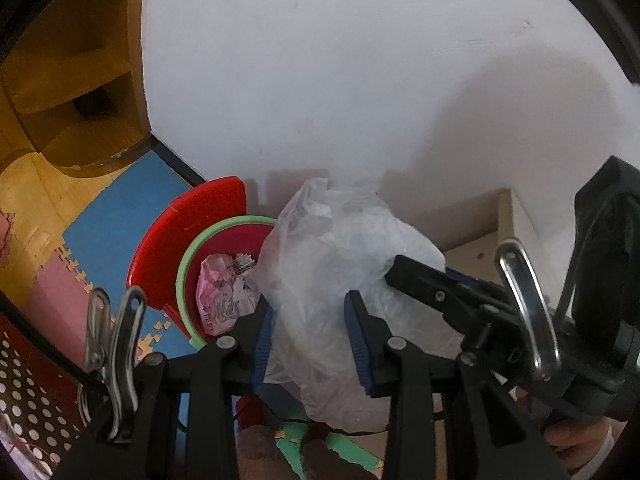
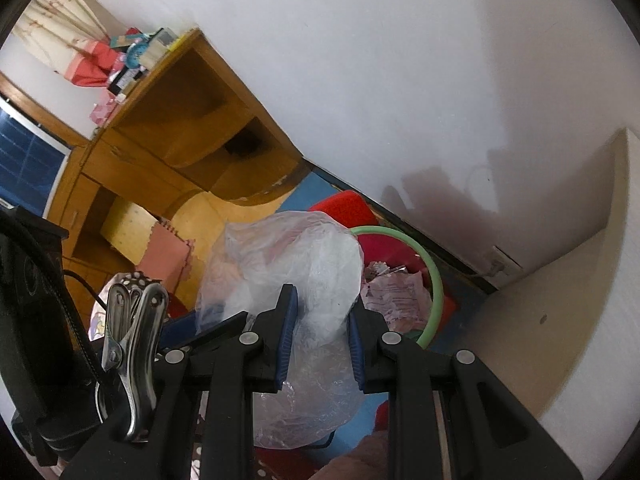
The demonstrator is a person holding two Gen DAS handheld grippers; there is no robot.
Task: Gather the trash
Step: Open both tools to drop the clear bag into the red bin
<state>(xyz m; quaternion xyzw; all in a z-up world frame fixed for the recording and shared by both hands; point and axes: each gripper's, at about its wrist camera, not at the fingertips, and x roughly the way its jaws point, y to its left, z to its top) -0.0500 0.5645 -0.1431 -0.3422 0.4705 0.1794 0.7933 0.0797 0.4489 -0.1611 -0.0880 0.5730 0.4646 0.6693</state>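
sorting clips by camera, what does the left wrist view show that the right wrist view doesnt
Only the left wrist view: the right tool reaching in from the side, pinching the clear plastic bag, and a hand at the bottom edge.

Only the right wrist view: a window, a curtain and clutter atop the wooden shelf unit.

Both: the bag between that camera's own tool fingers, the green-rimmed red bin holding crumpled paper, the white wall and foam floor mats.

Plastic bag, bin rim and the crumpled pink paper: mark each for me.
plastic bag [image 1: 332, 264], left wrist view, crinkled middle of the bag.
green bin rim [image 2: 434, 280], right wrist view, right curve of the rim.
crumpled pink paper [image 1: 220, 292], left wrist view, centre of the wad inside the bin.
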